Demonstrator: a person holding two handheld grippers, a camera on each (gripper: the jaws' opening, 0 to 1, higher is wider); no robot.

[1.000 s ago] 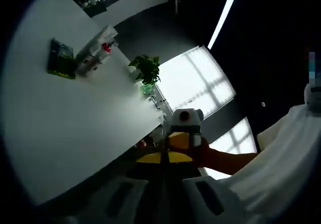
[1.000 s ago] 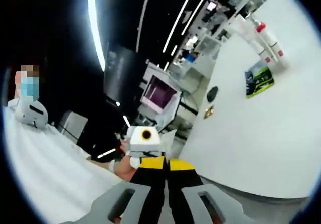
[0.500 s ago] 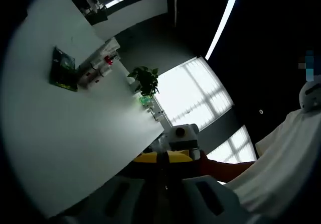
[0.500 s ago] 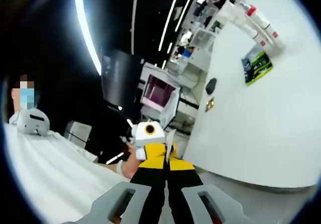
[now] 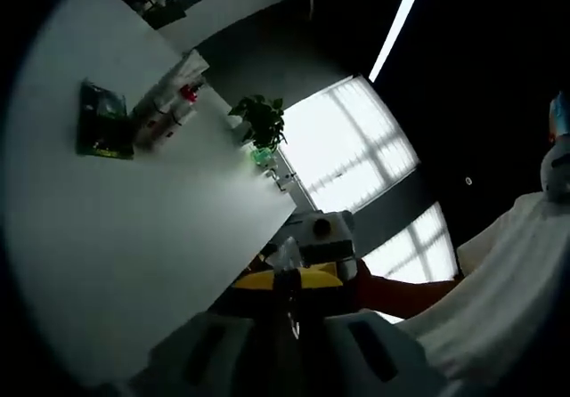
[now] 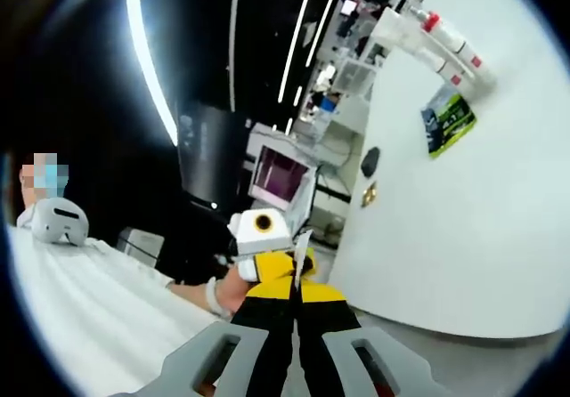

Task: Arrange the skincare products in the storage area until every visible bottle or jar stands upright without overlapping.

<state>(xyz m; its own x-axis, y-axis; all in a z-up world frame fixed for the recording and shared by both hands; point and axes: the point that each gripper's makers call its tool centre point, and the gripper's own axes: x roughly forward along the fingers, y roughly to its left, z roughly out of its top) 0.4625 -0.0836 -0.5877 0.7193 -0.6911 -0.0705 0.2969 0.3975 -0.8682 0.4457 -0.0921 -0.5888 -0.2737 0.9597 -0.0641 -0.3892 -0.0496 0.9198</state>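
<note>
Left tongs (image 5: 289,326), right tongs (image 6: 294,326): both pressed together, empty, raised off the white surface (image 5: 134,237), apparently idle. Skincare bottles (image 6: 445,45): far edge, beside green packet (image 6: 448,121), well apart from both tongs.

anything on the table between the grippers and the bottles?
Nothing visible: bare white table lies between the grippers and the white bottles with red caps. A green packet sits beside the bottles, not across the approach.
</note>
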